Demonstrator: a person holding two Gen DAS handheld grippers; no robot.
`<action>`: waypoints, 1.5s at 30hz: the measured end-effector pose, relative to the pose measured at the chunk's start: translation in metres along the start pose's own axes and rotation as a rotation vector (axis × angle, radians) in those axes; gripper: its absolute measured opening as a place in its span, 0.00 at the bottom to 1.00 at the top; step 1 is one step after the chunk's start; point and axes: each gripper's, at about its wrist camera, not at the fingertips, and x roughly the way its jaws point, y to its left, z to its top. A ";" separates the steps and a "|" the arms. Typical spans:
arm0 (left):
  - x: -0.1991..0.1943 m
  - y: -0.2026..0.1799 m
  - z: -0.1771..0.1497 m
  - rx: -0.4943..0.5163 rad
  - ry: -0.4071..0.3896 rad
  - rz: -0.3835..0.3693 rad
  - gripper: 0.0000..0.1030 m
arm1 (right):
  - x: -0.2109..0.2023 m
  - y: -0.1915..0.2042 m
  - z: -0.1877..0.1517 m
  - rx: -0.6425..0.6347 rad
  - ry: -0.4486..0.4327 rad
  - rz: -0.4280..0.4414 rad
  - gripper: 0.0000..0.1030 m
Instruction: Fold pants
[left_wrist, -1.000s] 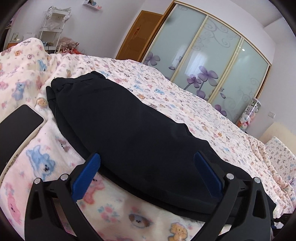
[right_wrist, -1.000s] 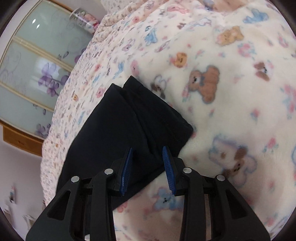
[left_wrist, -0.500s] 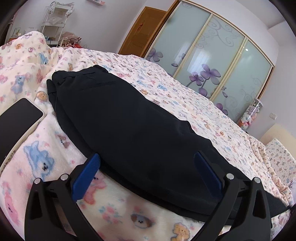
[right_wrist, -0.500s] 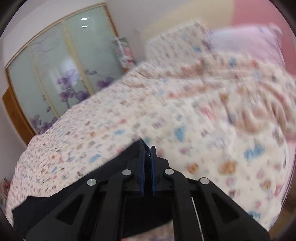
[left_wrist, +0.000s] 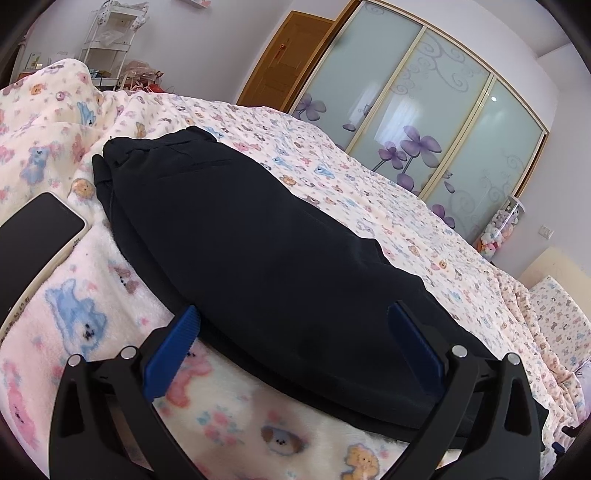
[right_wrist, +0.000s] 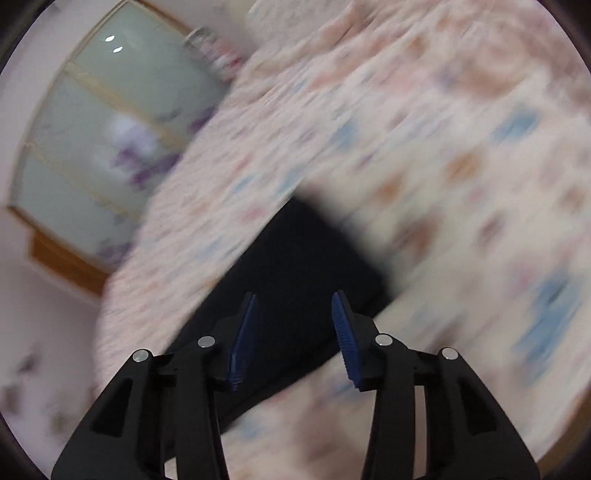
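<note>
Pants (left_wrist: 258, 258) lie centre frame on the bed (left_wrist: 369, 192) as a long doubled strip; crosswise folds remain. My left gripper (left_wrist: 295, 343) gapes wide, empty, at the near edge. My right gripper (right_wrist: 295, 332) is opening, gripping nothing, above the leg end.

I see dark navy, almost black cloth pants (left_wrist: 258, 258) with no pattern on them. They lie on a soft cream fleece blanket (left_wrist: 92, 314) covered with little bears in blue, pink and brown. My left gripper (left_wrist: 295, 332) is black with bright blue ribbed fingers (left_wrist: 173, 343). My right gripper (right_wrist: 295, 328) has the same black frame and blue fingers (right_wrist: 343, 332). A flat phone (left_wrist: 33, 236) has a black screen and a cream case. The sliding wardrobe doors (left_wrist: 424, 110) are pale green frosted glass with purple flowers, white swirls and gold frames. The wooden door (left_wrist: 284, 55) is orange-brown. The walls look pale lilac.
</note>
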 end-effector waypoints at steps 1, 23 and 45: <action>0.000 0.000 0.000 -0.001 0.001 0.000 0.98 | 0.011 0.006 -0.011 0.006 0.067 0.050 0.42; 0.012 0.032 0.005 -0.142 0.064 0.055 0.98 | 0.064 0.063 -0.101 -0.125 0.098 0.215 0.04; -0.019 0.016 0.013 -0.085 -0.090 -0.115 0.98 | 0.023 0.036 -0.059 -0.168 -0.105 -0.011 0.20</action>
